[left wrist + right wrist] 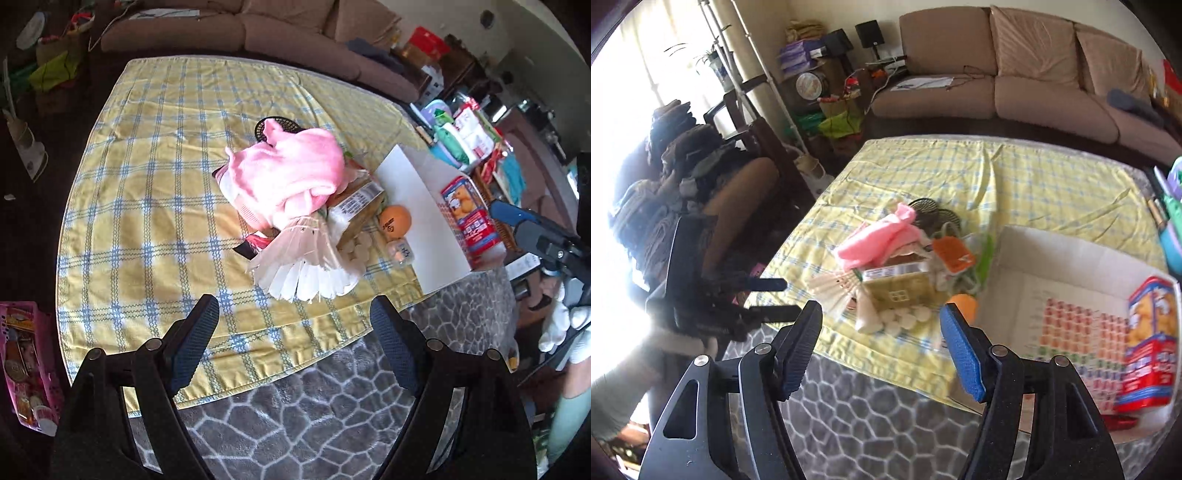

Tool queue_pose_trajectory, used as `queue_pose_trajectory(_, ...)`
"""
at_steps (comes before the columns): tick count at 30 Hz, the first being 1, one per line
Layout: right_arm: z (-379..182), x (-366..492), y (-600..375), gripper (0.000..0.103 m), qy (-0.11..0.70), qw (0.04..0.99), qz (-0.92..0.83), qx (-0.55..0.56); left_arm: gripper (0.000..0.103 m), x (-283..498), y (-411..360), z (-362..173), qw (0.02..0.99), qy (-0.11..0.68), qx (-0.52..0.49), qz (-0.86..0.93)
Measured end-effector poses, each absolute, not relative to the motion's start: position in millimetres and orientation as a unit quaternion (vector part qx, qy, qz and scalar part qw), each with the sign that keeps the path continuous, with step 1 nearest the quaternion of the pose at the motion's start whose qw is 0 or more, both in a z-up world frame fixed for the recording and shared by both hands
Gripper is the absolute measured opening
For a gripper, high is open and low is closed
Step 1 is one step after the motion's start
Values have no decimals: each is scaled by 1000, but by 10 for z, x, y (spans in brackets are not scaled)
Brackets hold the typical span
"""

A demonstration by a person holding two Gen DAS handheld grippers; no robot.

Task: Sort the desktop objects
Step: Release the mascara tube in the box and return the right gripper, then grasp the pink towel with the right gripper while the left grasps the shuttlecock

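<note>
Left fingers (pixel 201 321) spread, empty; shuttlecock (pixel 306 264) just beyond; right fingers (pixel 951 332) spread.

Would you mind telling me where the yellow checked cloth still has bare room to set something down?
The checked cloth lies bare between the pile and the sofa, and along its left side. It is crowded where the pink cloth, shuttlecock and orange ball press against the white box.

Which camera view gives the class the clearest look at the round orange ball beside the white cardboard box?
The left wrist view: the round orange ball shows whole, dark print visible, beside the white cardboard box. In the right wrist view, the ball is blurred and partly hidden behind one finger.
</note>
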State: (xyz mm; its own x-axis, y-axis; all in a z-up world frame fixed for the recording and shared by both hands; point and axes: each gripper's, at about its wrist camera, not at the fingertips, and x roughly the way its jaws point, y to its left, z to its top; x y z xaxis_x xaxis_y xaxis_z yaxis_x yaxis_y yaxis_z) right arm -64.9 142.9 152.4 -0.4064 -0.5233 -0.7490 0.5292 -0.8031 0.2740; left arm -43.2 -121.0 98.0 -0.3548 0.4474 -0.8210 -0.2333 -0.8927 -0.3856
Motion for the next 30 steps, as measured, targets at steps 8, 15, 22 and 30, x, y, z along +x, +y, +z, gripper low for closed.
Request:
queue_pose_trajectory(8, 1226, -945, 1285, 68, -98, 294, -825, 472, 82, -485, -1175, 872, 240, -112, -506, 821)
queue_pose_trajectory(15, 1225, -1434, 1056, 72, -130, 276, -825, 475, 83, -635, -1176, 914, 257, -139, -492, 820)
queue_pose_trajectory(22, 897, -1737, 392, 38, -24, 255, -801, 541, 83, -816, -1063, 815, 235, -119, -503, 823)
queue_pose_trajectory(30, 1155, -1657, 453, 7, -71, 310, -814, 487, 58, -921, -979, 635, 240, -110, -529, 807)
